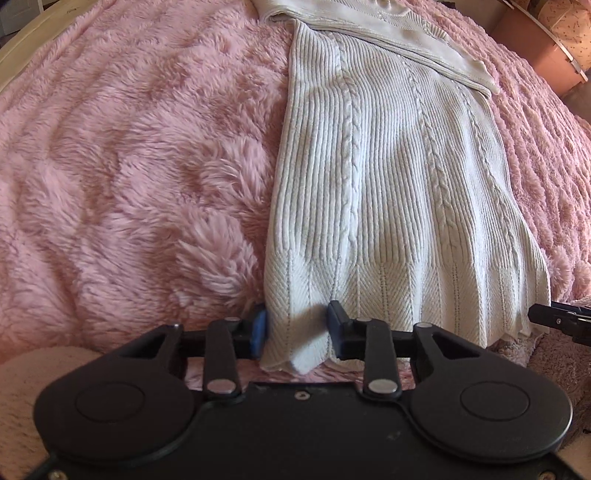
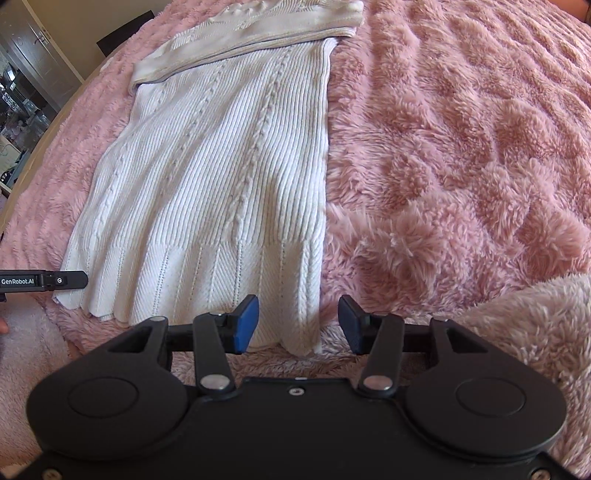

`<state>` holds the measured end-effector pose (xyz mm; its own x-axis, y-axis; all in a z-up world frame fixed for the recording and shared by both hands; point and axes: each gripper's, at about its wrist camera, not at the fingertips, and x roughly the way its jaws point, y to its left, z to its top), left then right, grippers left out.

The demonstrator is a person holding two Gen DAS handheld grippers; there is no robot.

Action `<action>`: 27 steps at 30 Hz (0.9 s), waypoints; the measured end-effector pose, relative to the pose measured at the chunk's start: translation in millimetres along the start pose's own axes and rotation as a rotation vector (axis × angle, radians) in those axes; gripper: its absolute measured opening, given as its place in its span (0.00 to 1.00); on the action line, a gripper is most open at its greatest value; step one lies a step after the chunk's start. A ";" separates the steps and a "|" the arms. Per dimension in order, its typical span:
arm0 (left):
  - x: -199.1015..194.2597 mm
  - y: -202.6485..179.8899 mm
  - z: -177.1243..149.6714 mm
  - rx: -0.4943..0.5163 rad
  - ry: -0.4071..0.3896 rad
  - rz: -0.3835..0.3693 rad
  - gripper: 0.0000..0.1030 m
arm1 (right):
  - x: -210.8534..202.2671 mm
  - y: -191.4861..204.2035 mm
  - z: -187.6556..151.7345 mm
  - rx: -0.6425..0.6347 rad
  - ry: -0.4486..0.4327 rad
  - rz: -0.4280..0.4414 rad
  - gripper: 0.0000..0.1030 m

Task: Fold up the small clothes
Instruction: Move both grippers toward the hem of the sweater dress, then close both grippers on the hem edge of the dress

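Observation:
A white cable-knit garment point(image 1: 388, 184) point(image 2: 221, 166) lies flat on a fluffy pink blanket point(image 1: 129, 166) point(image 2: 461, 147), hem nearest me. Its top part point(image 1: 388, 40) point(image 2: 258, 26) is folded across the far end. My left gripper point(image 1: 299, 326) is at the hem's left corner, jaws narrowed on a bunched fold of knit, pads touching it. My right gripper point(image 2: 298, 325) stands open at the hem's right corner. Its blue-padded finger point(image 2: 245, 325) is over the knit and the other finger point(image 2: 351, 325) is over the blanket. Each gripper's tip shows in the other view point(image 1: 554, 317) point(image 2: 70, 279).
Paler pink fleecy fabric sits close by each gripper point(image 1: 37, 365) point(image 2: 535, 332). The bed's edge point(image 1: 11, 55) runs at the far left. Brown boxes point(image 1: 546, 48) stand beyond the far right. A dark door point(image 2: 37, 44) and cluttered shelves lie past the left side.

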<state>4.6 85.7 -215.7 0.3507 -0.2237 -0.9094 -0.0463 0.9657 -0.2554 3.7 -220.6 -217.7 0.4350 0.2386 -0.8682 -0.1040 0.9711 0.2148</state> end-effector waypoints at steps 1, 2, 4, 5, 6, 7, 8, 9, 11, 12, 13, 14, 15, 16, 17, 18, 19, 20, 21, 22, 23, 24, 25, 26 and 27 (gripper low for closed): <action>1.9 2.1 1.5 -0.012 0.009 -0.027 0.09 | 2.0 -0.3 0.9 0.005 0.006 0.010 0.48; 4.2 4.6 2.6 -0.030 0.015 -0.062 0.08 | 3.7 -0.8 1.4 0.009 0.010 0.019 0.48; 3.9 6.4 2.8 -0.047 0.014 -0.080 0.07 | 6.5 -1.2 2.4 0.015 0.018 0.032 0.48; 3.4 6.8 2.4 -0.045 0.014 -0.082 0.07 | 8.3 -1.6 2.9 0.020 0.019 0.032 0.46; 2.7 6.4 2.2 -0.043 0.014 -0.083 0.07 | 9.1 -2.0 2.8 0.024 0.020 0.035 0.43; 1.9 5.7 2.0 -0.039 0.012 -0.085 0.07 | 9.7 -2.6 2.4 0.028 0.024 0.042 0.34; 0.3 5.5 1.7 -0.037 0.010 -0.088 0.07 | 9.7 -3.2 2.0 0.034 0.026 0.048 0.28; -1.1 5.3 1.7 -0.036 0.009 -0.091 0.07 | 9.2 -3.0 1.4 0.032 0.025 0.051 0.26; -4.0 5.4 2.1 -0.036 0.006 -0.100 0.07 | 8.3 -0.9 1.4 0.020 0.024 0.053 0.17; -5.1 5.4 2.4 -0.037 0.005 -0.105 0.07 | 7.0 0.0 1.5 0.017 0.022 0.055 0.16; -6.4 5.0 3.1 -0.039 0.005 -0.113 0.07 | 5.5 0.6 1.7 0.016 0.020 0.060 0.15; -7.8 5.2 3.4 -0.042 0.005 -0.123 0.07 | 3.1 0.8 2.2 0.020 0.015 0.070 0.13; -10.3 6.5 3.4 -0.046 0.006 -0.139 0.06 | 1.1 1.1 2.9 0.026 0.010 0.080 0.12; -12.7 7.6 4.2 -0.054 0.005 -0.155 0.06 | -1.2 1.2 4.1 0.033 0.003 0.090 0.10; -14.0 7.9 4.7 -0.061 0.005 -0.172 0.06 | -3.6 0.8 5.7 0.045 -0.006 0.106 0.10; -15.8 8.4 5.6 -0.071 0.004 -0.190 0.06 | -5.7 0.4 7.3 0.056 -0.012 0.122 0.10; -17.3 9.1 6.7 -0.078 0.003 -0.205 0.06 | -7.9 -0.5 9.0 0.071 -0.019 0.138 0.09; -19.5 9.9 8.3 -0.089 -0.001 -0.229 0.06 | -10.8 -2.4 11.5 0.091 -0.030 0.163 0.09; -21.5 11.9 10.8 -0.102 -0.004 -0.252 0.06 | -13.2 -3.9 13.9 0.106 -0.037 0.182 0.09; -23.7 13.6 13.6 -0.116 -0.009 -0.268 0.06 | -16.1 -5.3 17.0 0.122 -0.047 0.201 0.09; -26.5 15.5 17.6 -0.126 -0.016 -0.282 0.06 | -19.2 -6.5 20.4 0.131 -0.060 0.212 0.09; -30.2 16.8 23.4 -0.132 -0.027 -0.297 0.06 | -22.7 -7.0 24.2 0.136 -0.075 0.219 0.09; -33.7 17.6 29.4 -0.135 -0.039 -0.306 0.06 | -27.3 -7.5 28.9 0.138 -0.094 0.227 0.09; -37.0 18.8 35.4 -0.138 -0.052 -0.313 0.06 | -31.7 -8.1 35.0 0.138 -0.113 0.236 0.09; -40.3 19.5 42.2 -0.141 -0.064 -0.323 0.06 | -35.3 -8.2 40.3 0.139 -0.129 0.243 0.09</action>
<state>29.0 119.2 -170.1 0.4259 -0.5013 -0.7532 -0.0506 0.8180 -0.5730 25.2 -237.1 -170.8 0.5233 0.4525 -0.7221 -0.0996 0.8740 0.4755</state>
